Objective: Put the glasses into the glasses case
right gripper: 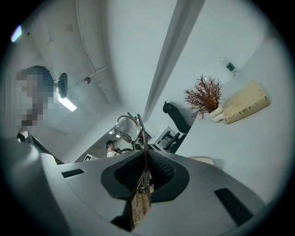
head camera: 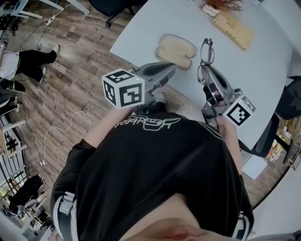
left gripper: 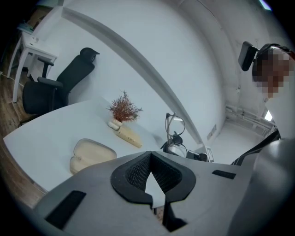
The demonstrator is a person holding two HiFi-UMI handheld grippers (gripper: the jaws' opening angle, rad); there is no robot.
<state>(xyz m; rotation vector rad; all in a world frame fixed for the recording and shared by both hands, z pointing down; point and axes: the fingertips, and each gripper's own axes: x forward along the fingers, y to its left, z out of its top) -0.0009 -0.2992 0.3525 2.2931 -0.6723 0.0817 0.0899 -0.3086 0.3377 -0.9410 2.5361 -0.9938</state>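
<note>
The beige glasses case (head camera: 176,49) lies on the white table (head camera: 263,66) near its front edge, with two halves showing side by side. My left gripper (head camera: 169,68) hovers just in front of the case (left gripper: 92,154); its fingertips (left gripper: 150,156) meet with nothing between them. To the right, my right gripper (head camera: 207,71) is shut on one temple of the dark-rimmed glasses (head camera: 206,52). The glasses stand upright above the table, lenses up (right gripper: 129,128). They also show at the right of the left gripper view (left gripper: 175,124).
At the table's far side stand a small pot with a dried reddish plant (head camera: 218,5) and a pale wooden block (head camera: 233,29). A black office chair (left gripper: 60,85) stands beyond the table. The table's edge runs along the wooden floor (head camera: 75,80), where a white cable lies.
</note>
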